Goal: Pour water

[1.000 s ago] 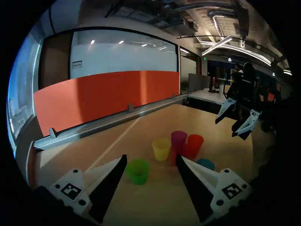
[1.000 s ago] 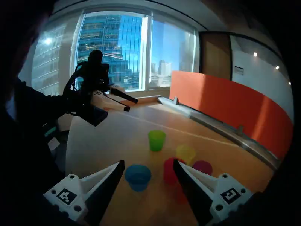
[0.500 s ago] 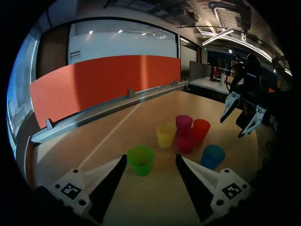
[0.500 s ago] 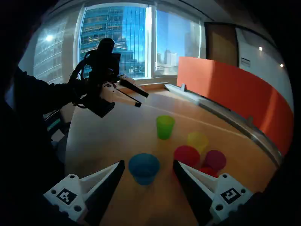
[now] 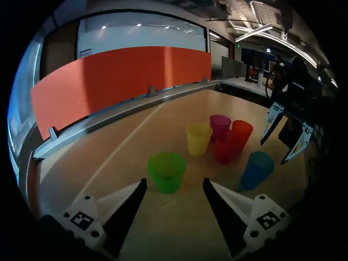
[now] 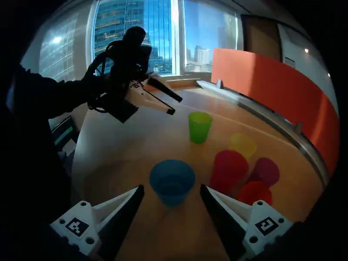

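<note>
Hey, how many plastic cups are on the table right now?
6: green cup nearest the left gripper, blue cup nearest the right gripper; yellow cup, purple cup, orange cup and red cup cluster together nearby. Another could hide behind the cluster.

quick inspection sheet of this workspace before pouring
surface: wooden table
job's things: green cup and blue cup stand apart; yellow cup, magenta cup, red cup and orange cup are clustered; all upright
clutter: nothing seen
grippers: left gripper open, facing green cup; right gripper open, facing blue cup; both hold nothing
cables: dark loops behind left gripper's body
surroundings: orange wall panel, windows
</note>
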`<state>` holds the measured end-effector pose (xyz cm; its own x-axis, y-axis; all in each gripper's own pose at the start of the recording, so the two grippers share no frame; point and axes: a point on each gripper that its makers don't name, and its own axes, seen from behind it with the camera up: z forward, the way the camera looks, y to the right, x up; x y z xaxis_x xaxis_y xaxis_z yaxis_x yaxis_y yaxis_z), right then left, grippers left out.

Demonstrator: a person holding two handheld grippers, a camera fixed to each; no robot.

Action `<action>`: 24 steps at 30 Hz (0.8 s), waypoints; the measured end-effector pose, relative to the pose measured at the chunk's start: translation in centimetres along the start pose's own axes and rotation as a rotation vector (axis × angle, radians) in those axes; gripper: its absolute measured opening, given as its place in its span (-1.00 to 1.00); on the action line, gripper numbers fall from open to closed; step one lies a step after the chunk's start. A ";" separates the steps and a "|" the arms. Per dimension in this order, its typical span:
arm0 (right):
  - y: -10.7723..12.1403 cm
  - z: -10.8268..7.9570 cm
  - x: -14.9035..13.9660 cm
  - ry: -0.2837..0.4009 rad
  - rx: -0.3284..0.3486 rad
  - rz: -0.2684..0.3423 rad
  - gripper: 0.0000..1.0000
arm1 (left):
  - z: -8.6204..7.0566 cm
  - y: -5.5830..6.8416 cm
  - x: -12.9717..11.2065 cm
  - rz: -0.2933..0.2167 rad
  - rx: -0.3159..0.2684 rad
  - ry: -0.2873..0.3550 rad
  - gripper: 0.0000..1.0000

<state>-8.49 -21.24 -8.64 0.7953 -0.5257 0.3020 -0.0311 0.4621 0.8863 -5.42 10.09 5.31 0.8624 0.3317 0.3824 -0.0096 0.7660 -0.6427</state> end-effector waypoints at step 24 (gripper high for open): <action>0.1 4.4 -2.4 -0.063 0.003 0.023 1.00 | 5.1 -0.6 -2.1 -0.011 -0.023 -0.096 0.92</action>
<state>-13.04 -23.04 -7.72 0.7548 -0.5586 0.3439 -0.0510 0.4727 0.8797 -9.84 11.71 8.26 0.8098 0.3755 0.4508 0.0124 0.7572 -0.6531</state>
